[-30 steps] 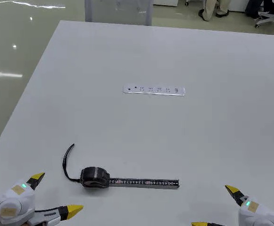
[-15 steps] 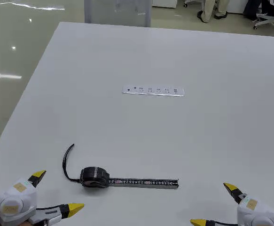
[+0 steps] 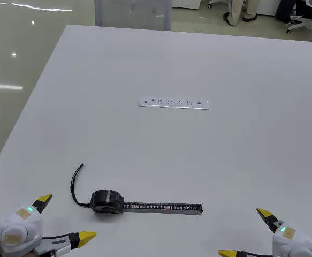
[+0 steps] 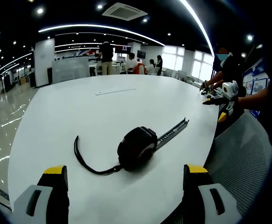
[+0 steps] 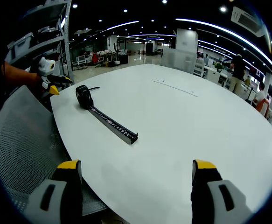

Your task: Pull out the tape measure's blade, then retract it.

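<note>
Change: almost nothing; tape measure (image 3: 107, 202) and both grippers sit as they did a second ago, and only the head view drifts a little.
Left gripper (image 3: 63, 218): fingers apart and empty; the case (image 4: 136, 147) lies just ahead of them, in line with the gap, untouched.
Right gripper (image 3: 246, 233): fingers apart and empty; the hooked end (image 5: 132, 137) lies ahead and to their left, well apart.
Blade (image 3: 164, 207): out, flat on the table (image 3: 225, 160), so retracting looks like the step in hand.
Doing it well: close the left fingers squarely on the case, clear of the strap (image 3: 76, 184). Pinch the hooked end with the right and feed it back slowly, so it cannot whip.
</note>
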